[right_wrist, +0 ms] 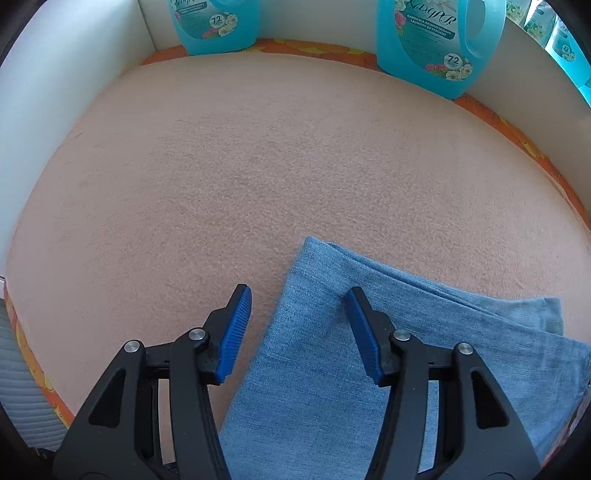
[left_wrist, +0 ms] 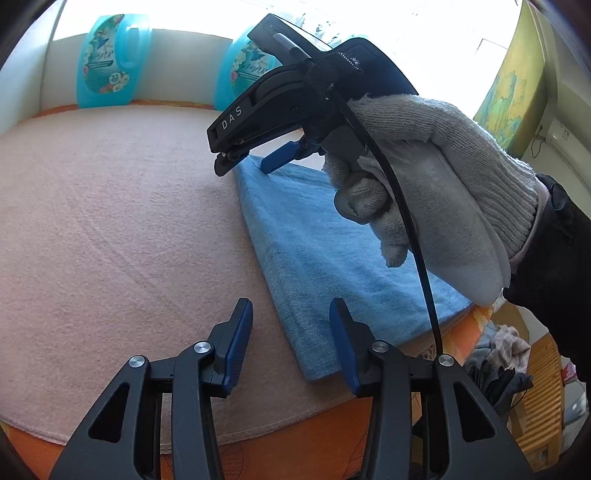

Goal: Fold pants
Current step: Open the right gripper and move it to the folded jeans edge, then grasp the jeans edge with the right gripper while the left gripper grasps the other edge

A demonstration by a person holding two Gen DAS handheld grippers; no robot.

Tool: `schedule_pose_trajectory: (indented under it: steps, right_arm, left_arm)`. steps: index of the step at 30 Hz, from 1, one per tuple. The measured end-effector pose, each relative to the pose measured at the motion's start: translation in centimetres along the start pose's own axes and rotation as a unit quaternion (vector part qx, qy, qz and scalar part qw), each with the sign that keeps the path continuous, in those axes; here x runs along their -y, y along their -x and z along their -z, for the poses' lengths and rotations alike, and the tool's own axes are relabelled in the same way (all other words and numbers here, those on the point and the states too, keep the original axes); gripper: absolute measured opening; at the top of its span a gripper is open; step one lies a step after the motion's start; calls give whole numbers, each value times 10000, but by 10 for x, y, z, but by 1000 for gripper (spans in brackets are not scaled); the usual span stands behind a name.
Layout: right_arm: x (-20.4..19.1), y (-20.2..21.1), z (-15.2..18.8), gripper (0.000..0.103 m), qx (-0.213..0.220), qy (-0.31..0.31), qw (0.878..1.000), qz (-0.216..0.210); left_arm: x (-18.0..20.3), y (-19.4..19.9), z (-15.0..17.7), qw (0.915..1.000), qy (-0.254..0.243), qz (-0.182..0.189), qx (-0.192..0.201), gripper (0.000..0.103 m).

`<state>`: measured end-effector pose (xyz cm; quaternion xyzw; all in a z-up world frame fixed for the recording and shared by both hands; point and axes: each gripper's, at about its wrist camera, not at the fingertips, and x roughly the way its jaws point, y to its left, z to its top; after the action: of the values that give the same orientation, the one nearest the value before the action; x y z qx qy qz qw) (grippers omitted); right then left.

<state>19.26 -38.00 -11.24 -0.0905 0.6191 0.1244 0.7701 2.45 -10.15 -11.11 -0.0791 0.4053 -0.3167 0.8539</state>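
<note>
The pants (left_wrist: 332, 258) are light blue denim, folded into a flat rectangle on the pink blanket (left_wrist: 110, 221). My left gripper (left_wrist: 291, 332) is open over their near left edge, with nothing pressed between its blue pads. A hand in a white knit glove (left_wrist: 443, 177) holds my right gripper (left_wrist: 247, 162), which points steeply down at the far left corner of the pants. In the right wrist view the right gripper (right_wrist: 299, 325) is open. Its left finger is over the blanket (right_wrist: 221, 166) and its right finger is over the pants (right_wrist: 314, 376), whose left edge runs between them.
Two turquoise detergent bottles (right_wrist: 218, 22) (right_wrist: 439, 40) stand against the white back wall. An orange patterned cover (left_wrist: 295, 432) shows under the blanket's edges. A heap of other clothes (left_wrist: 498, 354) lies off the right side, beside a wooden slatted surface (left_wrist: 543, 398).
</note>
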Motion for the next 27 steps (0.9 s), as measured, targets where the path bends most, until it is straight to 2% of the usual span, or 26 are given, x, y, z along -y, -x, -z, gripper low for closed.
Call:
schedule_pose_trajectory:
  steps: [8, 14, 17, 22, 24, 27]
  right_arm:
    - [-2, -5, -2, 56, -86, 63, 9999, 110]
    - [-11, -11, -2, 56, -139, 307, 9985, 425]
    - [-11, -11, -3, 56, -121, 306, 9985, 439]
    - [-12, -6, 2, 40, -100, 282, 9980, 549]
    - [-8, -4, 2, 35, -94, 255, 9984, 487]
    - [-2, -1, 1, 20, -81, 204, 9994, 274]
  left_arm:
    - [6, 0, -2, 10000, -26, -5, -56, 42]
    - [12, -6, -4, 9998, 96, 118, -101, 42]
    - [14, -7, -4, 9998, 72, 133, -113, 42]
    - [14, -9, -4, 9998, 112, 147, -96, 42]
    - [12, -10, -3, 9998, 137, 148, -89, 42]
    - [10, -12, -4, 9998, 156, 113, -71, 42]
